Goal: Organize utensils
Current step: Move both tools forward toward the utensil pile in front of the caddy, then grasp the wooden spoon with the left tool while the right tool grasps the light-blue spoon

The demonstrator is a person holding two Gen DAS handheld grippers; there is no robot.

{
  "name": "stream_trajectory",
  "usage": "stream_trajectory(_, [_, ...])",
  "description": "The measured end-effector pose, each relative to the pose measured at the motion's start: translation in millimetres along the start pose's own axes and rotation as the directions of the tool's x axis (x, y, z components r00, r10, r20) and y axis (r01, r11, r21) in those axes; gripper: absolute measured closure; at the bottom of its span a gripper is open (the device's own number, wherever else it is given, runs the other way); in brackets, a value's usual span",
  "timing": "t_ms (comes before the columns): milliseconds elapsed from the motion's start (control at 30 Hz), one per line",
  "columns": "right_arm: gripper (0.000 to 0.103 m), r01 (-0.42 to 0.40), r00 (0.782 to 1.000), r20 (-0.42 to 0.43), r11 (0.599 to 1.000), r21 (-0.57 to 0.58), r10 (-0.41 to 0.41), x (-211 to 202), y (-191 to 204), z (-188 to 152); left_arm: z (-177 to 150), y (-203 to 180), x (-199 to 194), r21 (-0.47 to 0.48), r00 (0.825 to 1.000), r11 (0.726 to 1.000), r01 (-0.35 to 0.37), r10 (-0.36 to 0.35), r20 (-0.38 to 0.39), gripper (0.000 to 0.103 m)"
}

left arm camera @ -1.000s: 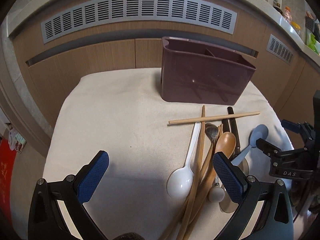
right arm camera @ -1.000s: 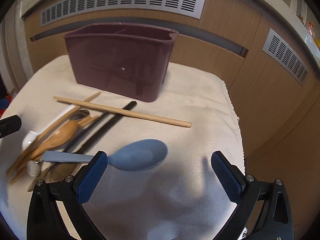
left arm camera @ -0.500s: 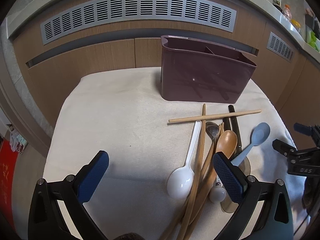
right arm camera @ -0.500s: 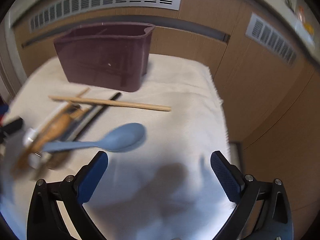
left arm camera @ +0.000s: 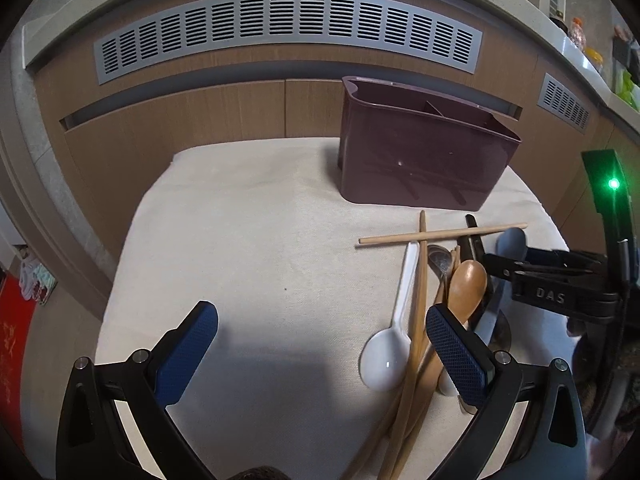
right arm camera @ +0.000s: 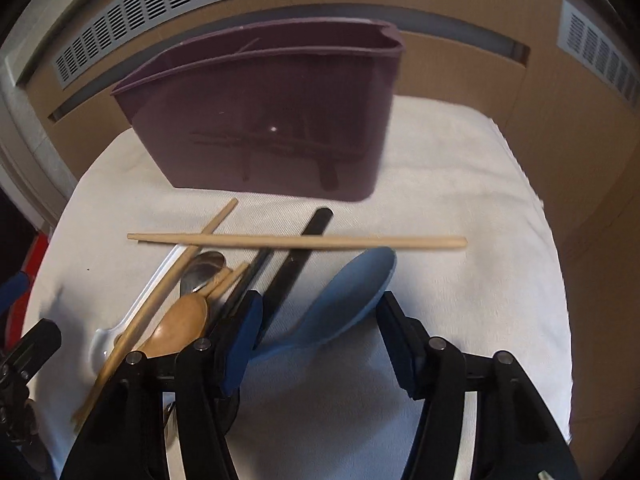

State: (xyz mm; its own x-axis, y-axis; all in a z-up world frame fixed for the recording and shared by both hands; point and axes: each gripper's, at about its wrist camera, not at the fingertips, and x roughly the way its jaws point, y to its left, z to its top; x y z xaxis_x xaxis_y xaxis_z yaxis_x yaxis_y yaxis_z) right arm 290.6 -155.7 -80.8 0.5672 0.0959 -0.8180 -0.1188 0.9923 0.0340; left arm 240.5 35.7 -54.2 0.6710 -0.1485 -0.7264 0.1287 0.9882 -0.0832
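Note:
A blue spoon lies on the cream cloth at the right edge of a utensil pile. My right gripper hangs low over it with a finger on each side of the bowl. Its jaws are closing and the left pad still stands clear of the spoon. The pile holds a white spoon, a wooden spoon, a metal spoon, black handles and chopsticks. Behind it stands the maroon caddy. My left gripper is open over bare cloth, left of the pile.
Wooden cabinet fronts with grey vent grilles rise behind the cloth-covered surface. The cloth's edge drops off at the right and left. One chopstick lies crosswise over the other utensils, just in front of the caddy.
My right gripper swung left and forward until its fingers came down around the blue spoon, and its jaws narrowed. My left gripper and the pile have stayed put.

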Motion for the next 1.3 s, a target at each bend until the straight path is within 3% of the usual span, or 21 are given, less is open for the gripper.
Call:
stream_trajectory(167, [0.074,-0.012,1.0,0.005,0.995,-0.096,0.013,-5,2,-1,3,-21,10,0.067,0.995,0.994,0.088,-0.084,-0.061,0.0])
stream_trajectory(367, [0.075,-0.007,1.0,-0.007,0.994,-0.106,0.007,-15,-27,-17,9,-58,15,0.176,0.996,0.981,0.08,-0.07,-0.061,0.0])
stream_trajectory(467, [0.075,-0.015,1.0,-0.007,0.995,-0.096,0.014,-20,-40,-26,16,-69,26,0.166,0.986,0.976,0.141,-0.123,-0.114,0.0])
stream_trajectory(600, [0.075,-0.033,0.999,0.01,0.997,-0.072,0.034,-27,-51,-32,21,-80,47,0.165,0.98,0.979,0.121,-0.091,-0.177,0.001])
stream_trajectory(700, [0.074,-0.059,0.997,0.036,0.997,-0.057,0.061,-38,-59,-37,21,-85,54,0.173,0.977,0.978,0.12,-0.085,-0.197,0.01])
stream_trajectory(833, [0.074,-0.07,0.996,0.051,0.995,-0.069,0.073,-44,-57,-37,20,-92,56,0.183,0.97,0.97,0.162,-0.122,-0.212,0.029])
stream_trajectory(933, [0.066,-0.052,0.997,0.061,0.995,-0.081,0.057,-46,-54,-36,17,-95,58,0.2,0.967,0.964,0.176,-0.131,-0.22,0.044])
stream_trajectory(1000, [0.043,-0.041,0.997,0.066,0.996,-0.073,0.046,-49,-54,-36,17,-91,56,0.197,0.969,0.966,0.169,-0.127,-0.21,0.05])
stream_trajectory(1067, [0.031,-0.02,0.997,0.075,0.998,-0.058,0.025,-49,-55,-36,18,-84,51,0.188,0.978,0.974,0.128,-0.093,-0.186,0.058])
stream_trajectory(1300, [0.029,0.019,0.999,0.028,1.0,0.001,-0.019,-27,-41,-19,14,-43,38,0.095,0.99,0.995,-0.025,0.038,-0.137,0.058])
